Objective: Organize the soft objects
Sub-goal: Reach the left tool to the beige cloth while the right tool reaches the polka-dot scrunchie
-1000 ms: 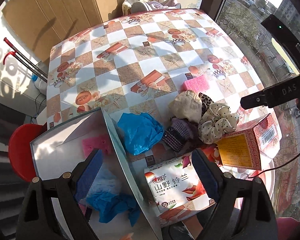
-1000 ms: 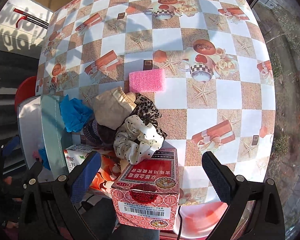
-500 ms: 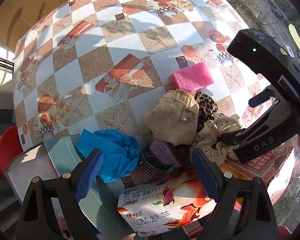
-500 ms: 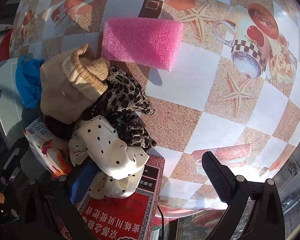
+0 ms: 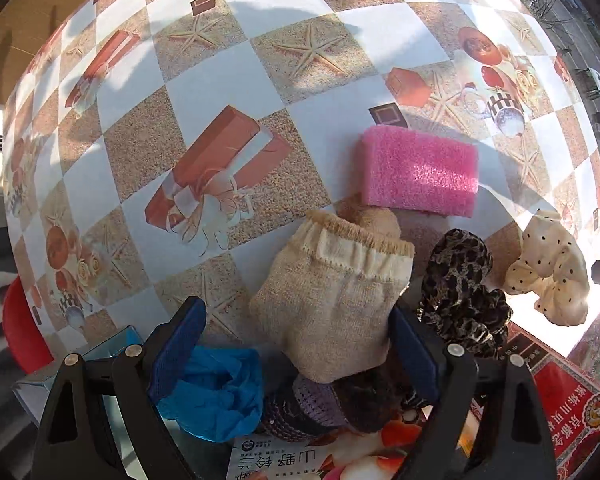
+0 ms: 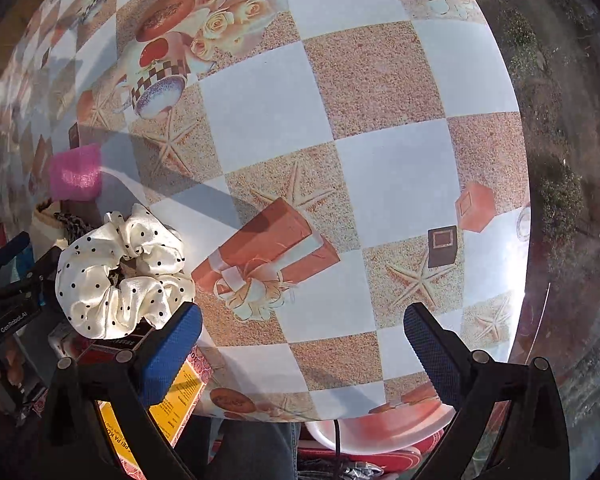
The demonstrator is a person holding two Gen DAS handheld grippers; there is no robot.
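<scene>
My left gripper points down, open, its blue pads either side of a beige knitted pouch without pressing it. Around the pouch lie a blue glove, a purple knit piece, a leopard-print scrunchie, a polka-dot scrunchie and a pink sponge. My right gripper is open over bare tablecloth with nothing between its fingers. The polka-dot scrunchie lies just left of its left finger, and the pink sponge sits farther left.
A tissue pack and a red carton lie at the near edge of the pile. The rim of a grey box shows at the lower left. The round table's edge curves close on the right, with a red stool below.
The left gripper has come down and forward from over the grey box onto the beige pouch. The right gripper has swung right, off the pile, to bare tablecloth. Both stayed open.
</scene>
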